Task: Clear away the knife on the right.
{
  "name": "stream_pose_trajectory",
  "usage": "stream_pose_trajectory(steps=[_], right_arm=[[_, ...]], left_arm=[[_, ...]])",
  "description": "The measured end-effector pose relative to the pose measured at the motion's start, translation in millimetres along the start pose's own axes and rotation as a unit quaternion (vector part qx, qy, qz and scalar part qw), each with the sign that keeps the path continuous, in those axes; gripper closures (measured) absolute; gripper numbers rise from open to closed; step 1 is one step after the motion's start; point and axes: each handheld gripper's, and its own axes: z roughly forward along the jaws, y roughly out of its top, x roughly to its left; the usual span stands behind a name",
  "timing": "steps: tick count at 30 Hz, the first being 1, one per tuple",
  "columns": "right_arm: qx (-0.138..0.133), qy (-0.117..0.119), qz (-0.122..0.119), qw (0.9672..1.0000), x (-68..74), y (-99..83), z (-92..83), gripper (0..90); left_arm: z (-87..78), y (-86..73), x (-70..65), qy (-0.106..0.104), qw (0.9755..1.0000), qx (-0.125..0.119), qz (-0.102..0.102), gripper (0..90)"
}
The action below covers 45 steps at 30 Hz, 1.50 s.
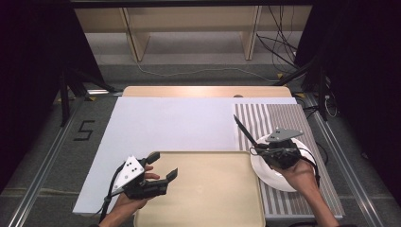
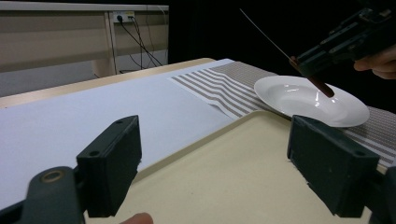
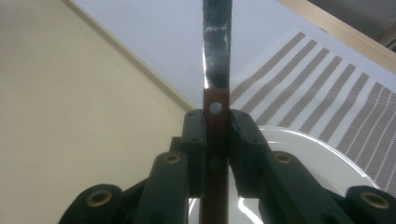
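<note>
Knife (image 3: 216, 116) clamped in R gripper (image 1: 283, 152) jaws over plate (image 1: 265, 172) rim; L gripper (image 1: 161, 168) jaws wide apart above tray (image 1: 213, 198).

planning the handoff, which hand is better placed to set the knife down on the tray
Right: the right gripper already clamps the knife over the plate, beside the tray. Left gripper is empty.

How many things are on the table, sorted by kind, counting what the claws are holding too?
Knife, held over the plate: 1
White plate: 1
Beige tray: 1
Striped placemat: 1
White sheet: 1
Total: 5
</note>
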Motion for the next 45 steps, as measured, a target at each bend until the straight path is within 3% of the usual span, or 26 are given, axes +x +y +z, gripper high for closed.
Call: stream_pose_trajectory(steps=[3, 20, 21, 30, 45], right_arm=[[-0.002, 0.016, 0.009, 0.9998, 4.1, -3.3, -2.1, 77.7], [-0.009, 0.052, 0.02, 0.9984, 30.0, -15.8, -9.2, 77.7], [-0.005, 0.063, 0.023, 0.9977, 32.9, -16.5, -8.5, 77.7], [0.007, 0.091, 0.035, 0.9952, 43.7, -20.1, -5.7, 77.7], [0.055, 0.121, 0.04, 0.9904, 65.7, -29.4, 4.8, 77.7]], left_arm=[[0.2, -0.1, 0.0, 0.001, 1.0, 0.0, 0.0, 17.4], [0.3, -0.5, 0.3, 0.002, 1.0, 0.0, -0.001, 17.4], [0.3, -0.5, 0.2, 0.002, 1.0, 0.0, -0.001, 17.4], [0.2, -0.5, 0.3, 0.002, 1.0, 0.0, -0.001, 17.4], [0.3, -1.0, 0.9, 0.004, 1.0, 0.003, 0.002, 17.4]])
